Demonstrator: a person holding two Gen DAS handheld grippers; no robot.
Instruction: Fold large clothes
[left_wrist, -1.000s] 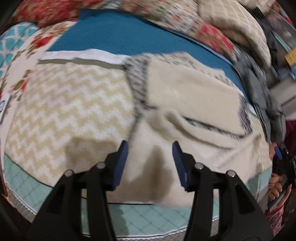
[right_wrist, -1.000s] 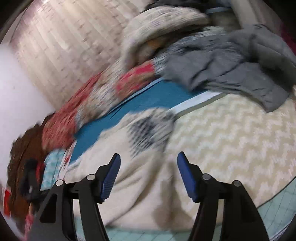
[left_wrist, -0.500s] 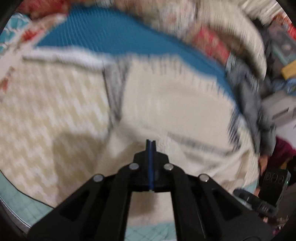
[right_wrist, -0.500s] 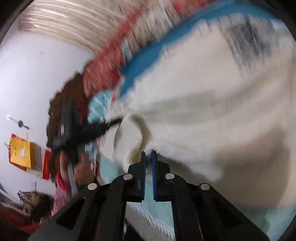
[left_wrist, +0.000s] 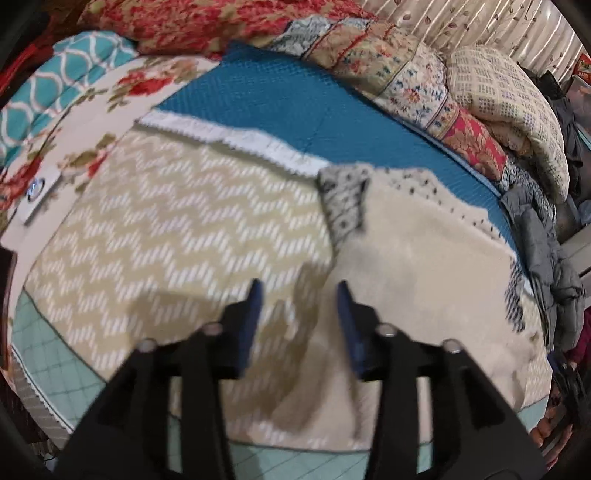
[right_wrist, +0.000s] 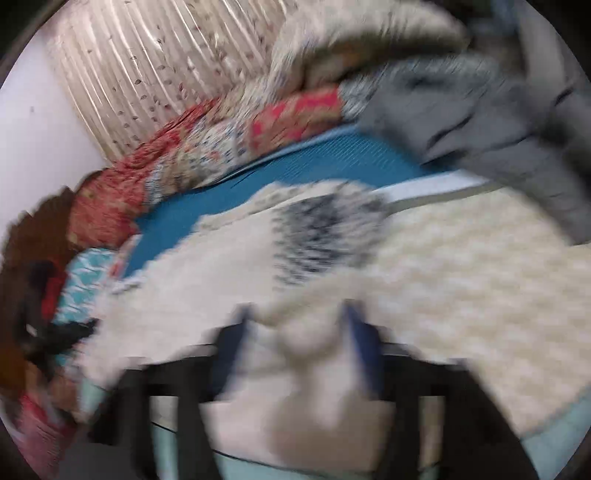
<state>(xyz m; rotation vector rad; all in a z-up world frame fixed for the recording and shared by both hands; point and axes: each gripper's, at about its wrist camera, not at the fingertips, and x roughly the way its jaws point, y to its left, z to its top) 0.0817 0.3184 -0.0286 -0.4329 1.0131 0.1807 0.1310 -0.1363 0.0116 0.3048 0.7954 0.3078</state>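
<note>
A cream fleecy sweater (left_wrist: 424, 258) with black-and-white patterned trim (left_wrist: 343, 199) lies spread on the bed. My left gripper (left_wrist: 299, 317) hangs over the sweater's left edge, where it meets the chevron blanket. Its jaws are opening and nothing is pinched between them. In the blurred right wrist view the sweater (right_wrist: 221, 280) fills the middle. My right gripper (right_wrist: 297, 332) is low over its near edge, jaws opening wide. A bunched fold of cream cloth (right_wrist: 295, 350) sits loose between the blue pads (right_wrist: 360, 339).
A beige chevron blanket (left_wrist: 166, 229) and a teal cover (left_wrist: 295, 110) lie under the sweater. Patterned quilts (left_wrist: 388, 66) are heaped along the far side. A grey jacket (right_wrist: 498, 122) is piled to the right. A hand (left_wrist: 543, 435) shows at the left wrist view's right edge.
Both grippers were open a second ago, fully shut half a second ago, and stand open again now. The right wrist view has swung back from the bed's side to over the sweater.
</note>
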